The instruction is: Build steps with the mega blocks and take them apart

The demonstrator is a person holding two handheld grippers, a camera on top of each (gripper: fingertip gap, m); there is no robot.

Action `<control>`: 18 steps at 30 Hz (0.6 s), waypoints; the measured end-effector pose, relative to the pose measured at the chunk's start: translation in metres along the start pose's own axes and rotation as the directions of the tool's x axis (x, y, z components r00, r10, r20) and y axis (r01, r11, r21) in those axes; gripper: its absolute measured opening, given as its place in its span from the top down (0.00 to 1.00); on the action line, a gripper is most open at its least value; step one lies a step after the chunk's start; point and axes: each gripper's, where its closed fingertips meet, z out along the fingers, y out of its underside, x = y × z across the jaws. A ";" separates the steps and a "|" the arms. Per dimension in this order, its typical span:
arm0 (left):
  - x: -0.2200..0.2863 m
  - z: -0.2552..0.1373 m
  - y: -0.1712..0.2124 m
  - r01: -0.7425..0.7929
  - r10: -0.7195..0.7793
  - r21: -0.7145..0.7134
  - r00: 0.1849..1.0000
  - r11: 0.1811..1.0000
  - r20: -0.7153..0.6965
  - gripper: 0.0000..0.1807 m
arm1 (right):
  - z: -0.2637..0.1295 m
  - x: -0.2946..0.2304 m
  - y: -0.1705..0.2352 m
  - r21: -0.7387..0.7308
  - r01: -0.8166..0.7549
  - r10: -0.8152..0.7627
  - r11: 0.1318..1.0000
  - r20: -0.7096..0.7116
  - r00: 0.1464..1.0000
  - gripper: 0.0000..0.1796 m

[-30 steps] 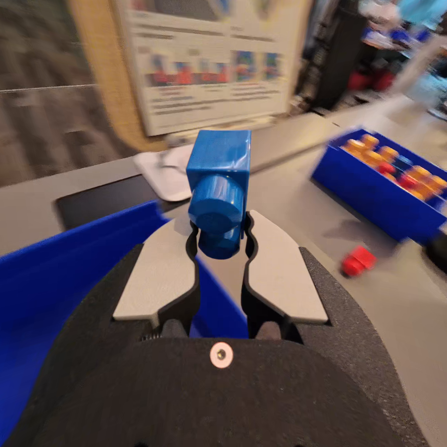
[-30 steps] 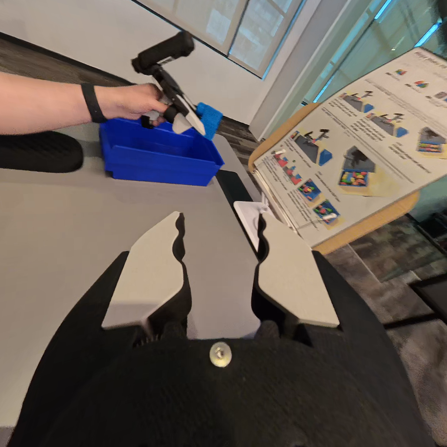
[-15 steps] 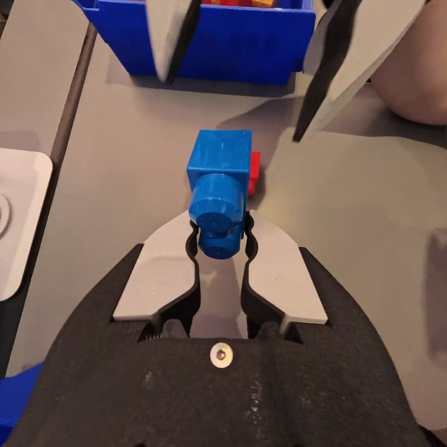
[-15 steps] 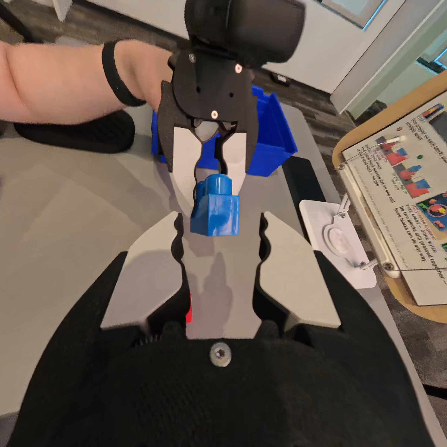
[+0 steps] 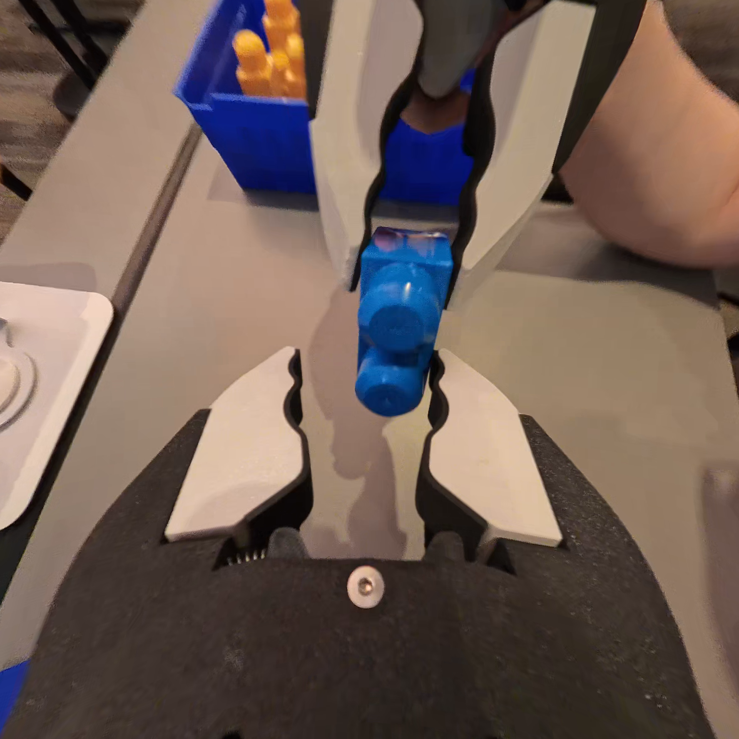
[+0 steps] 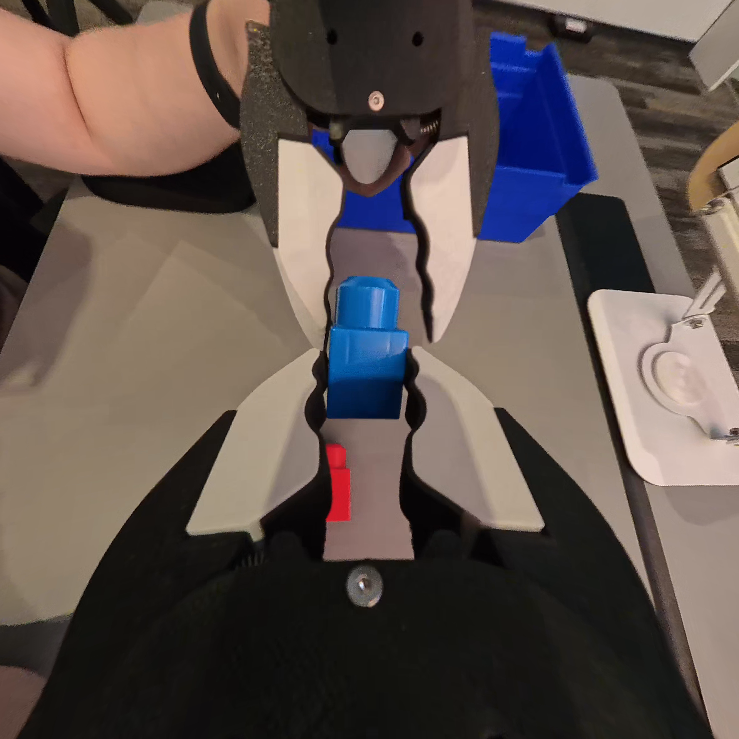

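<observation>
Blue block (image 6: 366, 368) is clamped at its body between right gripper (image 6: 366, 366) fingers, held above the grey counter (image 6: 160, 320). Left gripper (image 5: 366, 356) fingers are spread wide around its studs, gripping nothing. A red block (image 6: 338, 486) is seen lying on the counter below.

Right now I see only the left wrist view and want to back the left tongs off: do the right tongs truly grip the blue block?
Observer: Yes; the right wrist view shows the right tongs pressing both flat sides of the blue block.
Operator: Is a red block anywhere?
Observer: A red block lies on the table beneath the right tongs, apart from the blue one.
Operator: What's behind my tongs?
Observer: A blue bin stands behind the left tongs; no blocks show in it.
</observation>
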 end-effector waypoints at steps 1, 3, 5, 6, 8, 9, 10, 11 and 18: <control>-0.003 -0.005 -0.006 0.027 -0.027 0.058 1.000 0.998 -0.006 0.65 | -0.006 0.004 -0.005 0.043 -0.010 0.011 0.999 -0.021 1.000 0.79; -0.009 -0.016 -0.022 0.076 -0.072 0.210 0.997 0.975 -0.023 0.58 | -0.023 0.016 -0.022 0.180 -0.035 0.048 0.983 -0.071 0.996 0.79; -0.014 -0.028 -0.042 0.134 -0.121 0.385 0.991 0.913 -0.057 0.58 | -0.042 0.022 -0.040 0.335 -0.069 0.098 0.940 -0.070 0.993 0.79; -0.015 -0.035 -0.052 0.164 -0.138 0.469 0.986 0.868 -0.091 0.58 | -0.050 0.026 -0.047 0.401 -0.078 0.117 0.913 -0.074 0.990 0.79; -0.014 -0.047 -0.064 0.216 -0.157 0.591 0.976 0.777 -0.150 0.62 | -0.062 0.029 -0.057 0.487 -0.093 0.141 0.868 -0.063 0.988 0.79; -0.014 -0.051 -0.067 0.228 -0.159 0.630 0.973 0.742 -0.165 0.66 | -0.064 0.028 -0.060 0.513 -0.098 0.144 0.853 -0.051 0.988 0.79; -0.015 -0.054 -0.070 0.237 -0.167 0.663 0.972 0.710 -0.169 0.67 | -0.066 0.028 -0.063 0.534 -0.102 0.146 0.840 -0.041 0.989 0.79; -0.015 -0.057 -0.072 0.241 -0.170 0.690 0.971 0.682 -0.171 0.67 | -0.066 0.028 -0.066 0.549 -0.106 0.150 0.829 -0.036 0.988 0.79; -0.007 -0.055 -0.077 0.214 -0.137 0.700 0.977 0.682 -0.164 0.68 | -0.052 0.028 -0.077 0.594 -0.125 0.163 0.794 -0.011 0.987 0.79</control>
